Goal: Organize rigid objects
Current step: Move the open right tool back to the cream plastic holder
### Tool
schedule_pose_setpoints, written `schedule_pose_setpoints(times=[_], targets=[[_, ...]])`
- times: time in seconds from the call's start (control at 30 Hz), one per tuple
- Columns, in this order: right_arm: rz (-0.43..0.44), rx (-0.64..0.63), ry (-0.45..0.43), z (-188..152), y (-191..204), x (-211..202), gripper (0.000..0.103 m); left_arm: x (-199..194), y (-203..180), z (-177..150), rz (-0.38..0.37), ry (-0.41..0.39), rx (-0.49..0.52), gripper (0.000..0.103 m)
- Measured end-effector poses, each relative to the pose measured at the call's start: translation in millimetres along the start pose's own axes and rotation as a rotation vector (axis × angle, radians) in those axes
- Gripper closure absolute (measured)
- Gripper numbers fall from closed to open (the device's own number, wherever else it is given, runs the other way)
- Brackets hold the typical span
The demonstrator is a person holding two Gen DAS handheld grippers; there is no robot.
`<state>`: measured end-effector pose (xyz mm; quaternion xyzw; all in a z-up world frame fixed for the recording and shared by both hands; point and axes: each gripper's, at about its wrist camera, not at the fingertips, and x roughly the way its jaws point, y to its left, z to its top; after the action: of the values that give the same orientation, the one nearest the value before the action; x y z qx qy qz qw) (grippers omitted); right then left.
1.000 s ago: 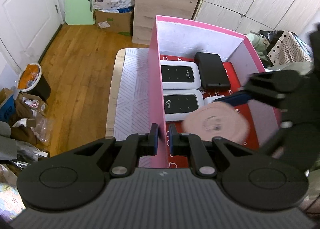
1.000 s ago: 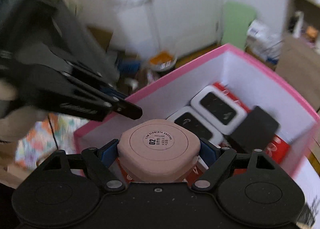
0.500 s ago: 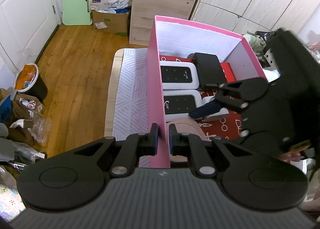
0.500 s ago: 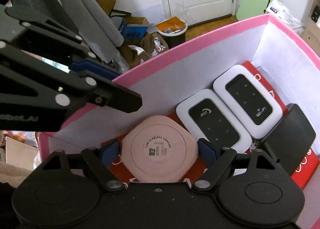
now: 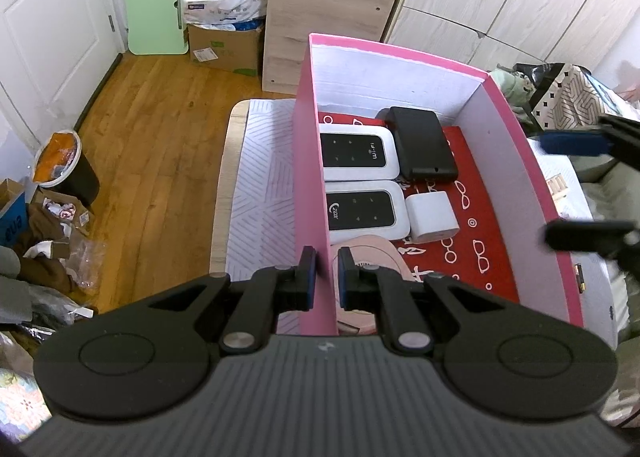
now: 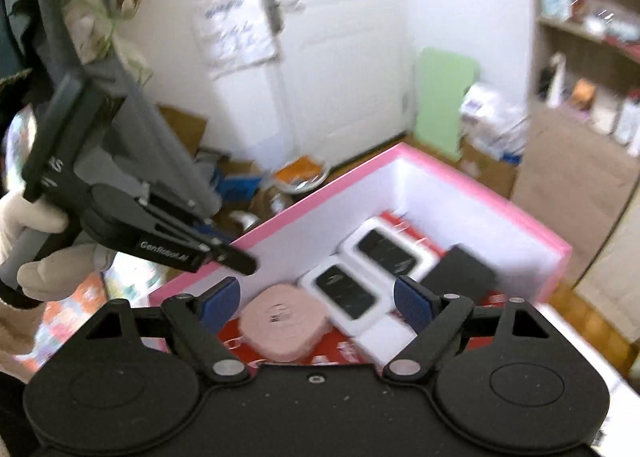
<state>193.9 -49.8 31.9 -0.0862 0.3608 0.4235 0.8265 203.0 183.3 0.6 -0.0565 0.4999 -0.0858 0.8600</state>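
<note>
A pink box (image 5: 308, 161) with a red patterned floor holds two white wifi routers (image 5: 356, 155) (image 5: 366, 213), a black device (image 5: 424, 147), a white charger cube (image 5: 432, 217) and a pink round case (image 5: 376, 257). My left gripper (image 5: 325, 277) is shut on the box's left wall near its front corner. My right gripper (image 6: 316, 301) is open and empty, raised above the box; the pink case (image 6: 284, 323) lies on the box floor below it. The right gripper's fingers (image 5: 576, 143) show beyond the box's right wall in the left wrist view.
The box stands on a white patterned mat (image 5: 264, 177) over a wooden table. Wooden floor (image 5: 160, 105), a bin (image 5: 64, 165) and clutter lie to the left. A wooden cabinet (image 5: 328, 25) and wardrobe doors stand behind.
My right gripper set the pink case down in the box's front corner, opened, and drew back up and to the right. My left gripper kept its grip on the wall.
</note>
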Motion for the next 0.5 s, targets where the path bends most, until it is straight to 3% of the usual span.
schedule_pose_setpoints(times=[0.1, 0.23, 0.37, 0.5], targets=[[-0.063, 0.013, -0.082, -10.7, -14.4, -24.7, 0.015, -0.3, -0.6, 1.1, -0.001, 0.005, -0.010, 0.093], [-0.158, 0.159, -0.170, -36.9, -48.4, -52.8, 0.015, 0.0, -4.5, 1.2, 0.016, 0.005, 0.002, 0.092], [-0.245, 0.266, -0.201, -75.9, -78.7, -70.6, 0.015, -0.8, -3.4, 0.4, 0.017, 0.005, -0.004, 0.092], [-0.351, 0.293, -0.190, -108.6, -90.7, -74.7, 0.015, -0.7, -4.6, 0.2, 0.025, -0.003, -0.009, 0.092]])
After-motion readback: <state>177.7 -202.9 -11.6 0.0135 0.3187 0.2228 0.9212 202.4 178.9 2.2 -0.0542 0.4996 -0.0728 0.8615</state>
